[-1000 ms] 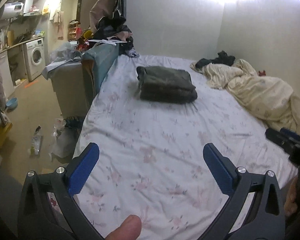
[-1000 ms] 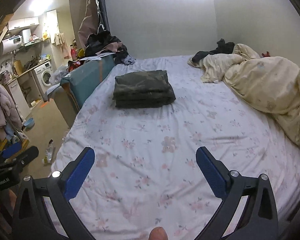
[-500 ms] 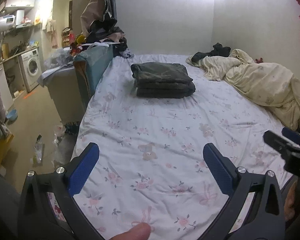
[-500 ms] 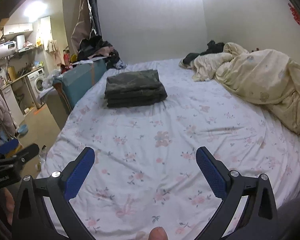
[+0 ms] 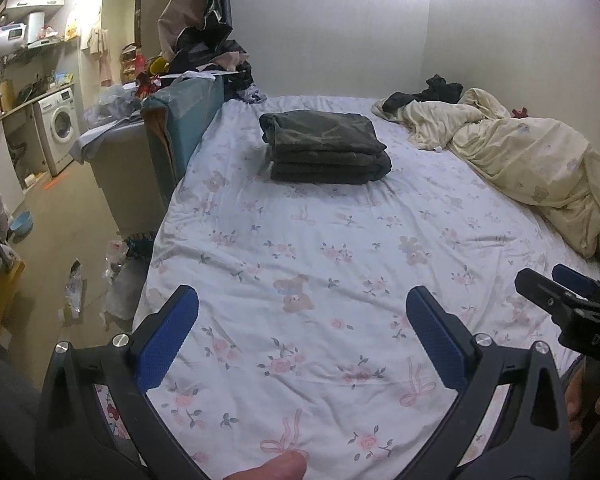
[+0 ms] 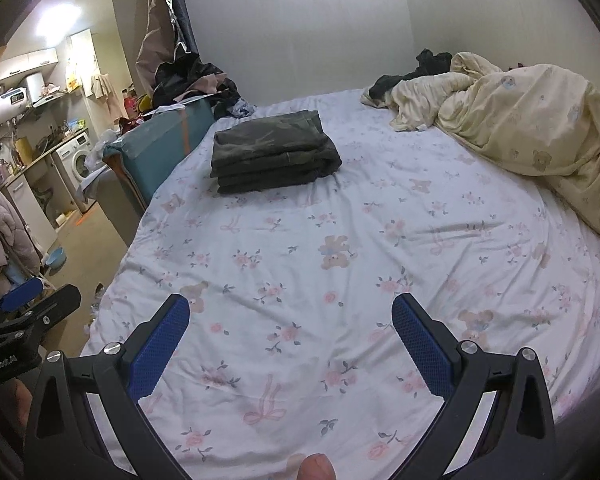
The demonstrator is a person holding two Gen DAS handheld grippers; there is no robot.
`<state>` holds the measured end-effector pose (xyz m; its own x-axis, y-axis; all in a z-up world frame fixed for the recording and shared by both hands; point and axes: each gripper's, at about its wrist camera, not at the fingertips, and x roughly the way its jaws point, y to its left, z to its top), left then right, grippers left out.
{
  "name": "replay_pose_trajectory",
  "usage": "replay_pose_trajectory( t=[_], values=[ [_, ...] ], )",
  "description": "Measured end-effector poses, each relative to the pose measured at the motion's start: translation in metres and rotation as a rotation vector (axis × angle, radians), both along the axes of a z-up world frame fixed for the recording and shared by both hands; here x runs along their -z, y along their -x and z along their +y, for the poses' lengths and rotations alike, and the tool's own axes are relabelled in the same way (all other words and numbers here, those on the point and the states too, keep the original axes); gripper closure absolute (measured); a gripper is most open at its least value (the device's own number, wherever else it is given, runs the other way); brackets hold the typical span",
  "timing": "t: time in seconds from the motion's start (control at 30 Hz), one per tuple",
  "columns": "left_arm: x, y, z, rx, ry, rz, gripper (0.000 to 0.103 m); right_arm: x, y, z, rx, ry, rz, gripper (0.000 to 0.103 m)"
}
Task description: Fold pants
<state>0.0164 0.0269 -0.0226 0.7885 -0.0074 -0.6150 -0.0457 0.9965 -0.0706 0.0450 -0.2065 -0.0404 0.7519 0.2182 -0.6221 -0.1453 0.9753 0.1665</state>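
Folded dark green pants point(image 5: 326, 148) lying in a neat stack on the bed point(image 5: 340, 280), toward its far left side, well apart from both tongs. Left tongs point(image 5: 302, 320) spread wide and empty; right tongs point(image 6: 290, 322) likewise spread wide, empty. "DAS" readable on the neighbouring tool at the left view's right edge; other lettering too blurred. Cream duvet point(image 6: 532, 132) bunched at right, partly cut off. Washing machine point(image 5: 58, 128) beyond.
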Motion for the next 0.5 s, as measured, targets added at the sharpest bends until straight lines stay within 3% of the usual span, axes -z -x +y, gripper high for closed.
replay_pose_trajectory(
  t=[0.5],
  values=[
    [0.0008,-0.0001,0.0010,0.004,0.003,0.006,0.001,-0.0009,0.0007,0.0041,-0.014,0.016,-0.014,0.000]
  ],
)
